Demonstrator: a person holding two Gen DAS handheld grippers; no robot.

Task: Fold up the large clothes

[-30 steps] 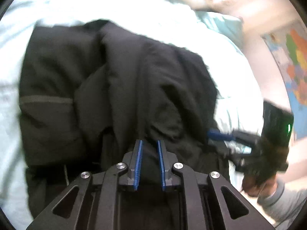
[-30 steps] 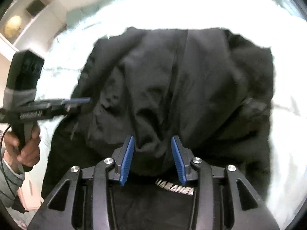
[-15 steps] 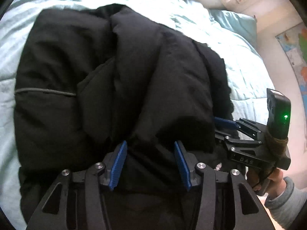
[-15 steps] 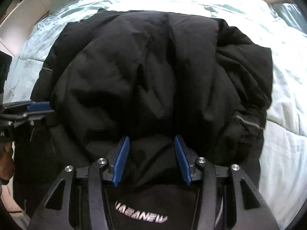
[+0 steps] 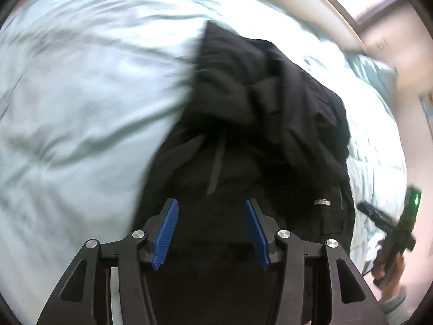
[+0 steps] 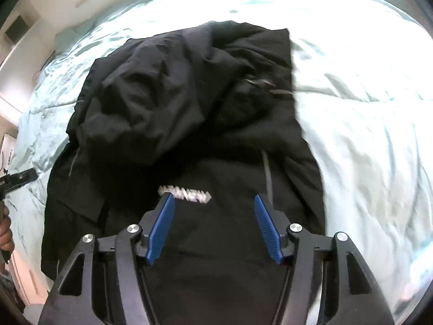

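A large black padded jacket (image 5: pixel 259 124) lies bunched and partly folded on a pale green bed; in the right wrist view the jacket (image 6: pixel 189 103) shows a white logo (image 6: pixel 185 195) near its lower part. My left gripper (image 5: pixel 211 227) is open and empty, held just above the jacket's near edge. My right gripper (image 6: pixel 213 224) is open and empty over the logo area. The right gripper also shows in the left wrist view (image 5: pixel 389 224) at the far right, and the left gripper's tip shows in the right wrist view (image 6: pixel 19 178) at the far left.
The pale green bedspread (image 5: pixel 81 108) spreads wide to the left of the jacket, and it also lies to the jacket's right in the right wrist view (image 6: pixel 365 135). A pillow (image 5: pixel 379 73) lies at the bed's head. A wall and headboard (image 6: pixel 40 27) border the bed.
Both grippers have let go of the folded-over jacket and pulled back toward its near edge, jaws opened wider. The jacket now lies released on the bed.
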